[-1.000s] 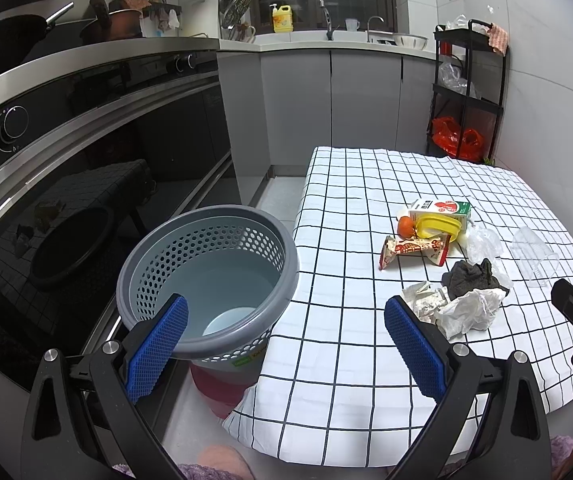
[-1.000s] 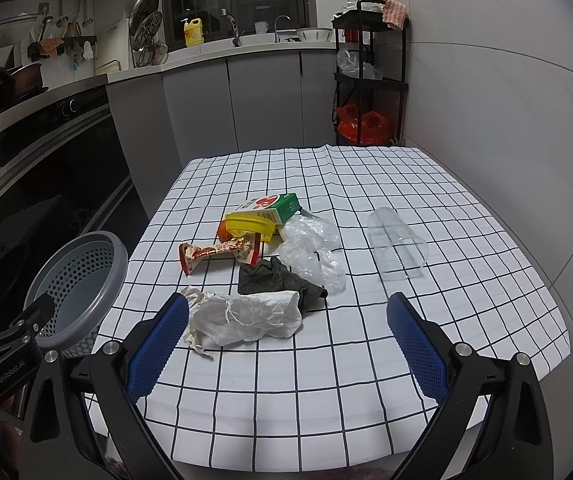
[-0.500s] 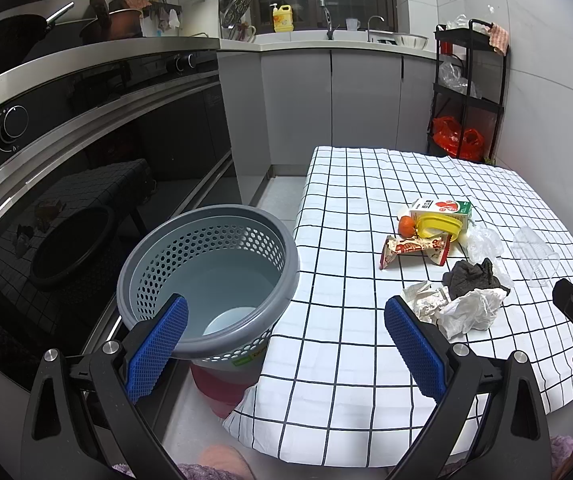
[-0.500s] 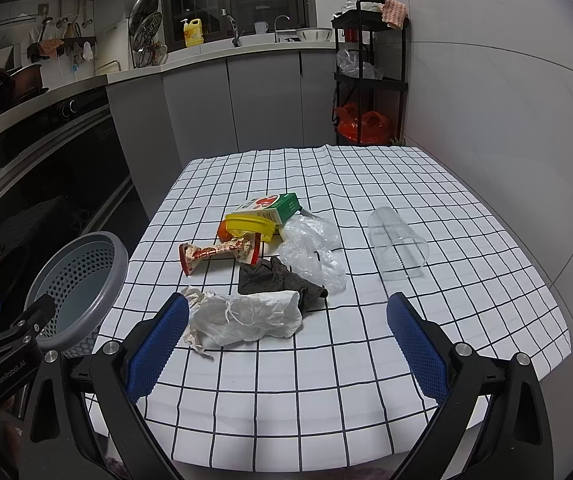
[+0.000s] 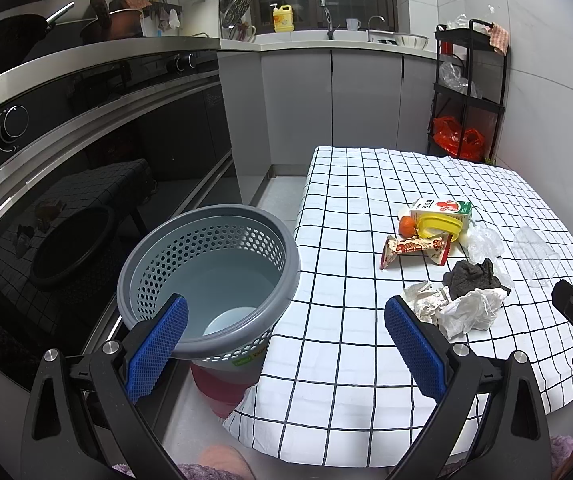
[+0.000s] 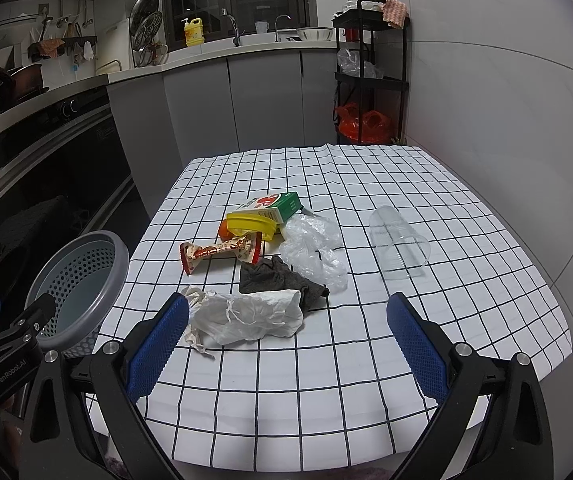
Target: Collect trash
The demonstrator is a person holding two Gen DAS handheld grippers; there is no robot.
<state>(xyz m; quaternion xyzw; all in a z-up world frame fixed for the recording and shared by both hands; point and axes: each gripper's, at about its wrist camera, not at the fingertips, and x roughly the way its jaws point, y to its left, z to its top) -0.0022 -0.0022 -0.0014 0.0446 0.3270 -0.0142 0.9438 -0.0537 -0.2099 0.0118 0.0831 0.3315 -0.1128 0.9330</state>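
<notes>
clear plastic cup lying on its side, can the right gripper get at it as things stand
Probably yes. The clear plastic cup lies alone on the checked tablecloth, apart from the crinkled clear plastic bag. The right gripper has its jaws wide open, with only bare cloth between it and the cup.

The checked table (image 6: 366, 184) carries a carton (image 6: 274, 205), wrapper (image 6: 218, 251), cup (image 6: 398, 242) and crumpled paper (image 6: 246, 318).

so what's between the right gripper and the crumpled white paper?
Nothing: in the right wrist view only bare checked tablecloth separates the open right gripper from the crumpled white paper.
</notes>
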